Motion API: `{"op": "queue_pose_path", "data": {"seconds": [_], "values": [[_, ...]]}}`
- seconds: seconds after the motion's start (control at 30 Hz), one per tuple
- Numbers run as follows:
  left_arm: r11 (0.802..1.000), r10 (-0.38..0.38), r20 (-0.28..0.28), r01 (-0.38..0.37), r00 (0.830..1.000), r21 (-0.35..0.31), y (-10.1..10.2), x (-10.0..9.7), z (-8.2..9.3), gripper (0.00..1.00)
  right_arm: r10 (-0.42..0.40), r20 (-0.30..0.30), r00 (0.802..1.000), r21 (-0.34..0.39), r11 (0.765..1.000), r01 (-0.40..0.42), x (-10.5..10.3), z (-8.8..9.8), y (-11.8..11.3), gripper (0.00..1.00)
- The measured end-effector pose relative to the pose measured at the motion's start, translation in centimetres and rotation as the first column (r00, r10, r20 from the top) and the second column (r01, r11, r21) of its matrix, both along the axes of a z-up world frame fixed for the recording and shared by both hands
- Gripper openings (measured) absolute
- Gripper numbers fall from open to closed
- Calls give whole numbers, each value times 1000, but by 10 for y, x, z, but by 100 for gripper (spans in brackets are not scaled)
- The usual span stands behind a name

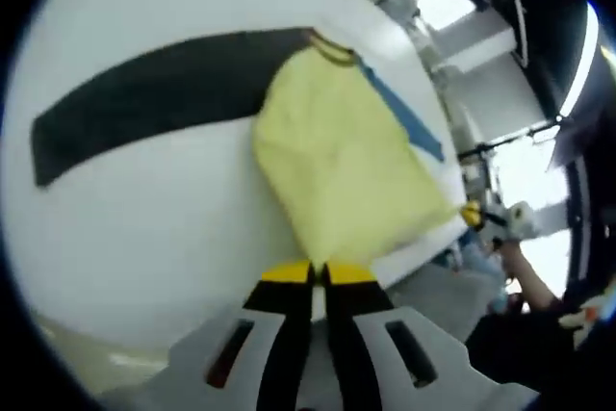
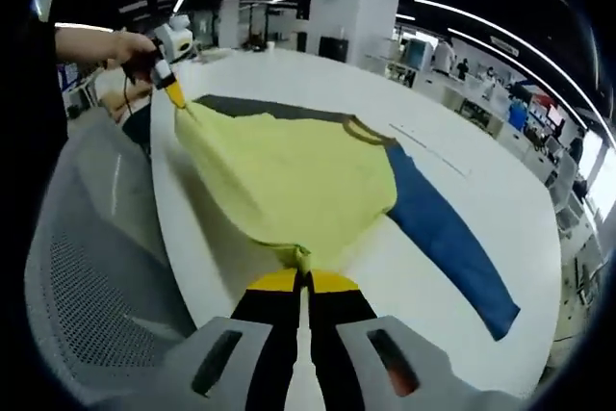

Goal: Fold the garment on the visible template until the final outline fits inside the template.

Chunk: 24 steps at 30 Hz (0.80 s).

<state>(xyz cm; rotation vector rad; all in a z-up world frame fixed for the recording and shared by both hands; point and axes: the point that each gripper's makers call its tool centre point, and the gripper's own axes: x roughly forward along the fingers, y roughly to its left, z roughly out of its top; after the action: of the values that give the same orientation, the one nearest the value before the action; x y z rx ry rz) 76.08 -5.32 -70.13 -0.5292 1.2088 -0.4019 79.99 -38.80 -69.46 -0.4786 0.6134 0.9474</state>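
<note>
A yellow shirt [image 1: 337, 161] with one black sleeve [image 1: 144, 103] and one blue sleeve [image 1: 404, 113] lies on the white table [image 1: 144, 238]. My left gripper [image 1: 318, 271] is shut on one corner of the yellow hem at the table's edge. The right gripper [image 1: 472, 214], held by a gloved hand, pinches the other hem corner. In the right gripper view, my right gripper [image 2: 303, 279] is shut on the hem of the shirt [image 2: 289, 180]. The left gripper [image 2: 173, 91] holds the far corner, so the hem is stretched between them. The blue sleeve [image 2: 448, 238] trails right and the black sleeve [image 2: 260, 108] lies behind.
A grey mesh chair [image 2: 96, 267] stands close to the table's edge on the left of the right gripper view. A faint line [image 2: 433, 153] marks the table [image 2: 500, 180] beyond the blue sleeve. Desks and people fill the room behind.
</note>
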Motion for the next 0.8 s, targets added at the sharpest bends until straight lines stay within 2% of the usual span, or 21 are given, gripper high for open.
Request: {"op": "queue_pose_path", "data": {"seconds": [0.13, 0.2, 0.47, 0.8], "values": [[999, -31, -45, 32, 999, 34, 3, -9, -16, 0, 21, -35, 999, -33, 999, -22, -14, -17, 0, 3], [999, -34, -59, 36, 998, 35, 3, -11, -20, 0, 37, -48, 998, -60, 997, -40, -20, -25, 0, 3], [996, -67, -138, 74, 988, 48, 2, -26, -42, 0, 60, -95, 994, -92, 993, -69, -35, -48, -1, 3], [994, -80, -201, 94, 976, 60, 2, -36, -62, 0, 93, -129, 987, -138, 984, -110, -42, -64, -4, 3]]}}
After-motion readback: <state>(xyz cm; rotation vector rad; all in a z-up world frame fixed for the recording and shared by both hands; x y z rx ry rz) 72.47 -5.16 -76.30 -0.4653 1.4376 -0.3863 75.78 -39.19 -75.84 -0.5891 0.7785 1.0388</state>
